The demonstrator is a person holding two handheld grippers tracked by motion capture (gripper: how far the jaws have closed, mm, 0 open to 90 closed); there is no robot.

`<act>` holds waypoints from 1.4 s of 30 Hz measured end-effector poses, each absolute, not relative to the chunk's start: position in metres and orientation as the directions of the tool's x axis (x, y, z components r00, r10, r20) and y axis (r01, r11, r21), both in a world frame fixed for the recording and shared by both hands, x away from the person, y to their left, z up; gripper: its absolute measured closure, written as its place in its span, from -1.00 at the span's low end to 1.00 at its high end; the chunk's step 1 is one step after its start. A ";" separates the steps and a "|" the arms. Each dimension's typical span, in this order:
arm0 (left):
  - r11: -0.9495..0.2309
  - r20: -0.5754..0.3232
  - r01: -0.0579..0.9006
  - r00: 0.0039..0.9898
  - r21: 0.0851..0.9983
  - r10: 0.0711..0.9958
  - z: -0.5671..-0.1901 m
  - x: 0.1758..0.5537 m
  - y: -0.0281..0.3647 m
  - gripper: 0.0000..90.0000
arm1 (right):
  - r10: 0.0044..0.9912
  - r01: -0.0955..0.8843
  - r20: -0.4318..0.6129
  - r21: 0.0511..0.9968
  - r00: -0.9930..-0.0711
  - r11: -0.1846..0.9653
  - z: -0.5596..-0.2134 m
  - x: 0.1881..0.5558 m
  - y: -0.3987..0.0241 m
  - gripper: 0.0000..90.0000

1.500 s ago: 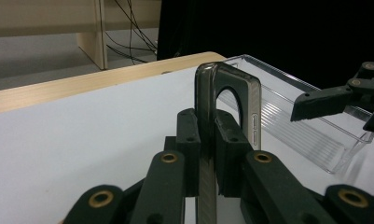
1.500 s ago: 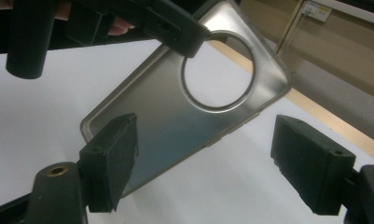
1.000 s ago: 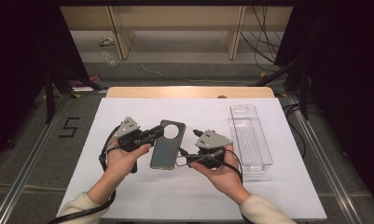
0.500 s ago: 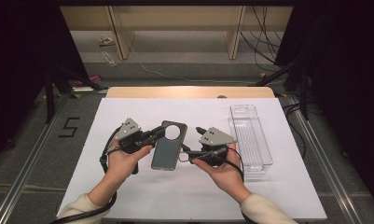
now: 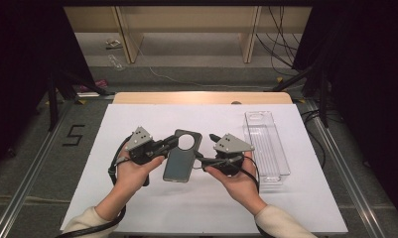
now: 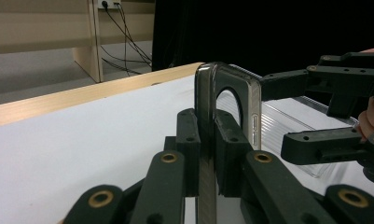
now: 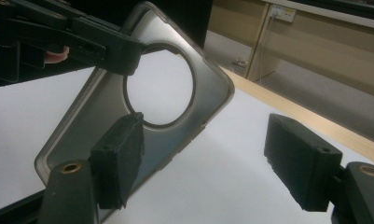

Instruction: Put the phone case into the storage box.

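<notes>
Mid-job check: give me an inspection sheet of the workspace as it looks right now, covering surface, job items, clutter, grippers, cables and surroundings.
Surface: white sheet covering a wooden table.
Job's things: smoky translucent phone case with a round camera cut-out, held off the sheet; clear ribbed plastic tray at the right.
Clutter: nothing seen on the sheet.
Grippers: left gripper clamped on the case's edge; right gripper open, jaws apart beside the case.
Cables: black cable looping from the left gripper.
Surroundings: wooden shelving, loose floor cables.
</notes>
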State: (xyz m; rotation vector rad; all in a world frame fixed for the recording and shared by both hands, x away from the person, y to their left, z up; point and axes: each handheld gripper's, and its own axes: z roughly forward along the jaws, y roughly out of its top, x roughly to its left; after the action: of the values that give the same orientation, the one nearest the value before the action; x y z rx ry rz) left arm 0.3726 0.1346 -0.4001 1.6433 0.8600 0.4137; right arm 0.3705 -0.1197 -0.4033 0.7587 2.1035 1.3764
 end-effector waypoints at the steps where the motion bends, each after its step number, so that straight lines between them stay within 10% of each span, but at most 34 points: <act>1: -0.051 -0.181 0.313 0.667 0.948 0.723 -0.400 0.372 0.134 0.81 | 0.693 0.176 -0.109 0.929 -0.713 0.326 -0.403 0.371 -0.120 -0.32; 42: -0.063 -0.173 0.307 0.680 0.950 0.712 -0.401 0.369 0.127 0.81 | 0.708 0.211 -0.035 0.943 -0.705 0.257 -0.404 0.374 -0.123 0.16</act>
State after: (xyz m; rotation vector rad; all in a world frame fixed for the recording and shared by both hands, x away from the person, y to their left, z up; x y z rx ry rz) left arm 0.3691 0.1268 -0.4007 1.6528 0.8406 0.4065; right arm 0.3739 -0.1230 -0.4040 0.8328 2.0765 1.4503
